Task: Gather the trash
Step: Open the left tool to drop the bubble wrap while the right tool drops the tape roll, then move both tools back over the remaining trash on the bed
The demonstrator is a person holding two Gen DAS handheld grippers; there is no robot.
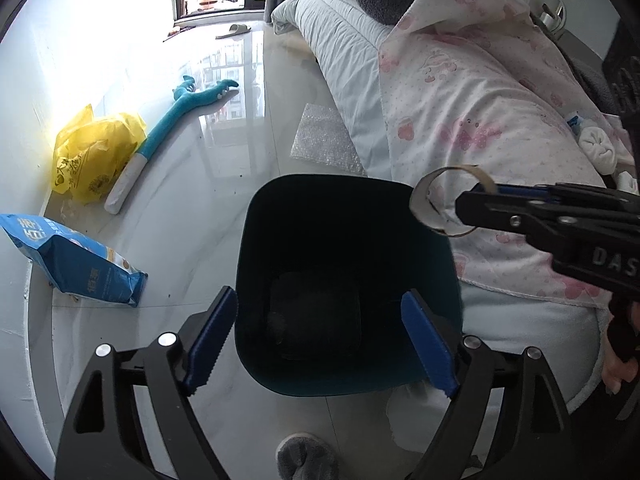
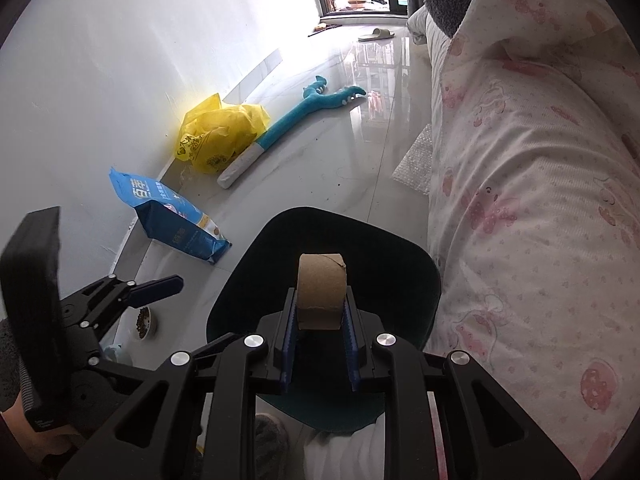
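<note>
Brown cardboard tube (image 2: 321, 291), the core of a used-up paper roll, is pinched between the blue pads of the right gripper (image 2: 320, 354) and is held right over the open mouth of the dark teal plastic bin (image 2: 424, 280). From the left wrist view, the tube is seen end-on as a ring at the bin's far right rim. The left gripper (image 1: 320, 340) is spread wide with nothing between its blue fingers (image 1: 212, 332), and the bin is framed below it. Something dark is sitting at the bottom of the bin, can't really be made out. Glossy pale floor tiles (image 1: 224, 160) are littered along the wall: a crumpled yellow plastic bag (image 1: 94, 156), a blue printed pouch (image 1: 80, 264), and a teal plush toy with a white handle (image 1: 168, 128). A pink-patterned white quilt (image 2: 532, 184) is draped just beside the bin.
</note>
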